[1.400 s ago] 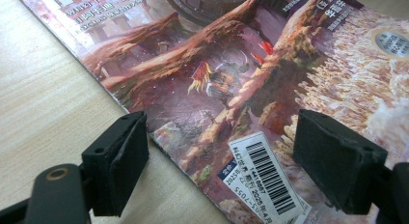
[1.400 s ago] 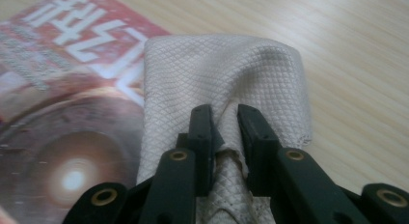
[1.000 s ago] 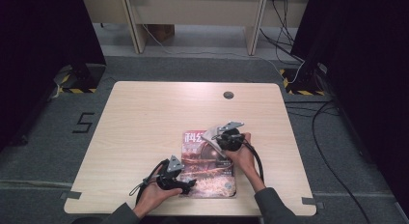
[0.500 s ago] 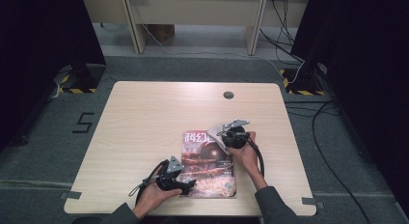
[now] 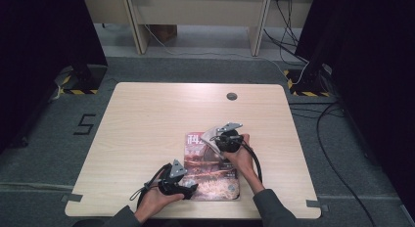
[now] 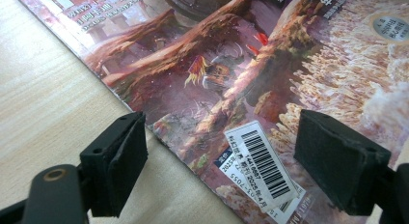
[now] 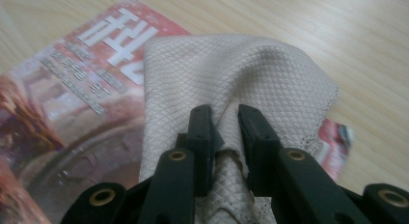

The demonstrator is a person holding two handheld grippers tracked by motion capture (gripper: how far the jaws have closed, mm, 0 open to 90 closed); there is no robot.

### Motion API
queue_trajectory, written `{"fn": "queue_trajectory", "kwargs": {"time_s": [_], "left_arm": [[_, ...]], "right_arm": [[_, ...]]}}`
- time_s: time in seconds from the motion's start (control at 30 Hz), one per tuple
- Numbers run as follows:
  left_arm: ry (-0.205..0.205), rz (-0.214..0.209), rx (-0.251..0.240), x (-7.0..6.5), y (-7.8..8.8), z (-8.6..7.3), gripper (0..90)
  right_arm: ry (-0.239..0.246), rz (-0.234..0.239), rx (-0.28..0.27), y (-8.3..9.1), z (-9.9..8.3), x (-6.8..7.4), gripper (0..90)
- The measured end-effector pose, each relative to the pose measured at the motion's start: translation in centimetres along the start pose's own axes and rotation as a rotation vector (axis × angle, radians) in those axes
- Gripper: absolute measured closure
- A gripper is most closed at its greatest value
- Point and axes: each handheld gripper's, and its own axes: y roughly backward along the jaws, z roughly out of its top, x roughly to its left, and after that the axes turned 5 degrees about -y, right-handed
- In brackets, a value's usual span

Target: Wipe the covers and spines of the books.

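Cloth (image 7: 226,84) pinched between my right gripper (image 7: 224,130) jaws, draped ahead over magazine (image 6: 231,64) for wiping; left gripper (image 6: 219,156) jaws wide, straddling its edge to steady it.

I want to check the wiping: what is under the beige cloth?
The cloth, pinched by the right gripper, lies on the magazine cover's top corner. White title characters show beside it; the cover beneath is hidden.

I count one magazine (image 5: 211,167) | one beige cloth (image 7: 226,79) | two grippers, left gripper (image 6: 219,161) and right gripper (image 7: 225,132) | one wooden table (image 5: 147,124) | two hands on my feed
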Motion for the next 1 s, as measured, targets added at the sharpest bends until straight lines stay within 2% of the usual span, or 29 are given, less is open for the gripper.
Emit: {"fn": "queue_trajectory", "kwargs": {"time_s": [0.2,0.73,0.93,1.0], "left_arm": [[0.001,-0.005,-0.001,0.0,0.0,0.0,18.7],[0.001,-0.003,0.000,0.0,0.0,0.0,19.1],[0.001,-0.002,-0.001,0.0,0.0,0.0,19.1],[0.001,-0.002,-0.002,0.0,0.0,-0.1,19.1]], "right_arm": [[0.015,0.026,0.000,-0.9,0.9,0.9,75.6],[0.059,0.051,0.033,-3.5,3.9,3.6,75.6],[0.074,0.048,0.043,-3.8,4.3,4.1,75.9],[0.075,0.068,0.042,-3.8,4.2,4.1,75.7]]}}
